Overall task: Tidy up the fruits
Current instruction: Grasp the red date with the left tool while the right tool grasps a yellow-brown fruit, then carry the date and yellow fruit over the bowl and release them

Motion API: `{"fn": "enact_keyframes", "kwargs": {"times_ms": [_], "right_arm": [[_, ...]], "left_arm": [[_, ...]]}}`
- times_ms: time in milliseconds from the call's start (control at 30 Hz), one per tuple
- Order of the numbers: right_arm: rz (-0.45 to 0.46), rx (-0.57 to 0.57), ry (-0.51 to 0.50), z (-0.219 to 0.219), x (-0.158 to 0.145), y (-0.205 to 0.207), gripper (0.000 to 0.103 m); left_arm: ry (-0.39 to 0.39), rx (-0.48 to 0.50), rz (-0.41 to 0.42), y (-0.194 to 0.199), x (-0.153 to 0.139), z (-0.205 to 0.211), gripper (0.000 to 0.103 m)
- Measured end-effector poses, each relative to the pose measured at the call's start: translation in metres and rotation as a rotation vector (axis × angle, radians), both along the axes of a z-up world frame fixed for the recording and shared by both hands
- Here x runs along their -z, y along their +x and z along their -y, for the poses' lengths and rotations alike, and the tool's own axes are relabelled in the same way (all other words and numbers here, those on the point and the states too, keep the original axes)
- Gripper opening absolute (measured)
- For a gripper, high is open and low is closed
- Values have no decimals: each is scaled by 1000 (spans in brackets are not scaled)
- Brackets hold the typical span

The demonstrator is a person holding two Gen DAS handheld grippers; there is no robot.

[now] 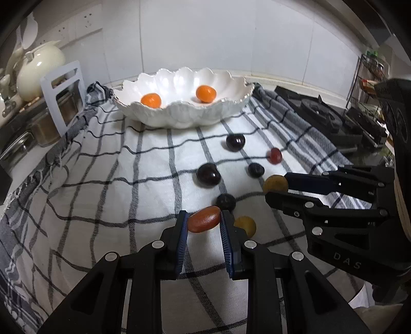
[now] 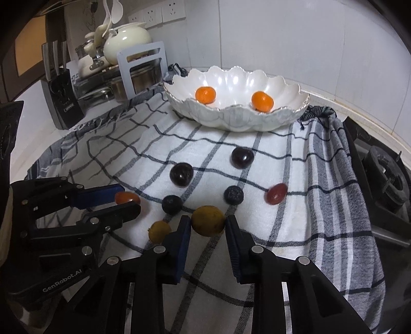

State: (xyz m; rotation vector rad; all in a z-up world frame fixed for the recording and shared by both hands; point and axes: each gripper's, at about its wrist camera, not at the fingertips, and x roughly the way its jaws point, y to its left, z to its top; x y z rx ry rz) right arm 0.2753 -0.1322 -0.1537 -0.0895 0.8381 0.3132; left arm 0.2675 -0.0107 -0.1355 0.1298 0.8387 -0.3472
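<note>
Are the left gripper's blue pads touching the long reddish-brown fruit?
Touching. The left wrist view shows the left gripper with both blue pads pressed against the long reddish-brown fruit, no gap.

We see a checked cloth (image 2: 108,144) spread over the counter, white with dark lines and grey bands along its edges. At the back left stands a cream teapot (image 2: 128,41) among other crockery, and just in front of it a grey stand (image 2: 140,69) with a steel pot (image 2: 138,84) behind its frame. Left of these we find a black knife block (image 2: 61,102) with knives upright in it. Wall sockets (image 2: 156,12) sit on the white tiled wall (image 2: 282,38) above. To the right, a black gas stove (image 1: 321,115) lies beside the cloth, which hangs partly over its edge. Behind the stove we make out a wire rack (image 1: 367,74) holding small items too blurred to tell.
</note>
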Motion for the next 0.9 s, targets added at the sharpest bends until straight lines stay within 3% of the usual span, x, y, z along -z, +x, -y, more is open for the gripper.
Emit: {"fn": "enact_keyframes", "kwargs": {"times_ms": [900], "right_arm": [[255, 35, 43, 14, -83, -3, 30]], "left_arm": [[-84, -85, 227, 1, -84, -7, 26]]}}
